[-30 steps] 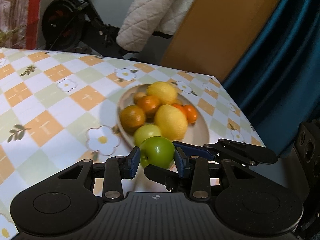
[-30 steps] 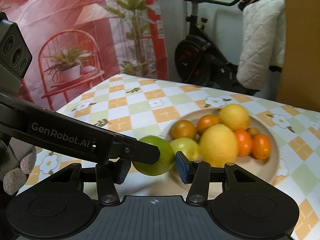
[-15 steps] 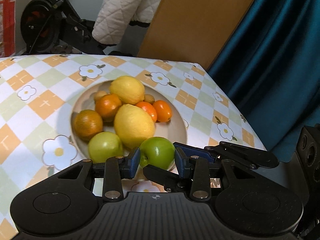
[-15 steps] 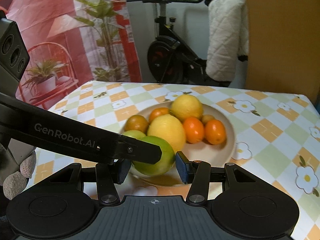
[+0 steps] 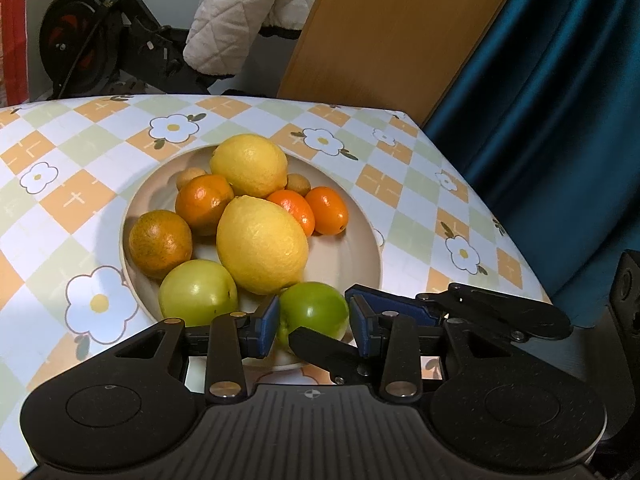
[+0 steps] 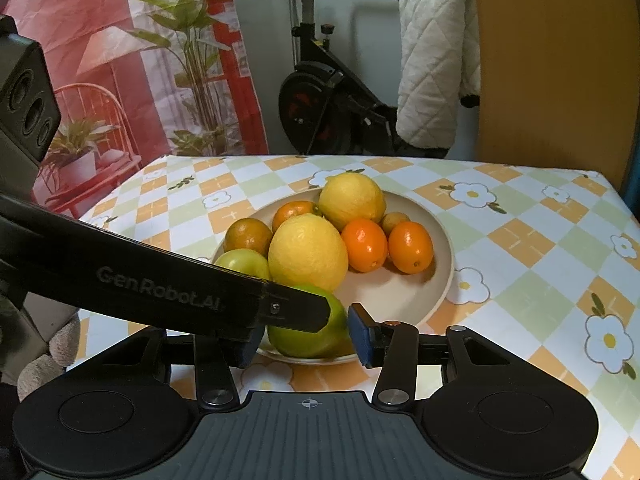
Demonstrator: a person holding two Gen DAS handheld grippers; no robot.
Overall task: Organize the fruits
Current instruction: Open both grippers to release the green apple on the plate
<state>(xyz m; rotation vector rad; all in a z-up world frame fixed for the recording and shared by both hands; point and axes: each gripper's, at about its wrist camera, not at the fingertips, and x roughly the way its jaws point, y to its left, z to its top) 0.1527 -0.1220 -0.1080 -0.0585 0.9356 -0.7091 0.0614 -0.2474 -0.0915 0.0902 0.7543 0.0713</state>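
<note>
A beige plate (image 5: 348, 220) (image 6: 436, 240) holds two lemons, several oranges and a pale green apple (image 5: 198, 294). A darker green apple (image 5: 314, 312) (image 6: 308, 340) sits at the plate's near rim. Both grippers straddle this apple. My left gripper (image 5: 314, 322) has its blue pads on either side of it, a small gap on the right. My right gripper (image 6: 304, 338) also brackets the apple; its left finger is hidden behind the left gripper's arm (image 6: 160, 284), and its right pad stands just off the fruit.
The table has a checked floral cloth (image 5: 420, 196). Its right edge drops off beside a blue curtain (image 5: 540, 120). An exercise bike (image 6: 332, 92) and a wooden board (image 6: 552, 60) stand behind the table.
Both grippers moved with the green apple over the plate's near rim and lowered. The pads now look slightly wider apart around it.
</note>
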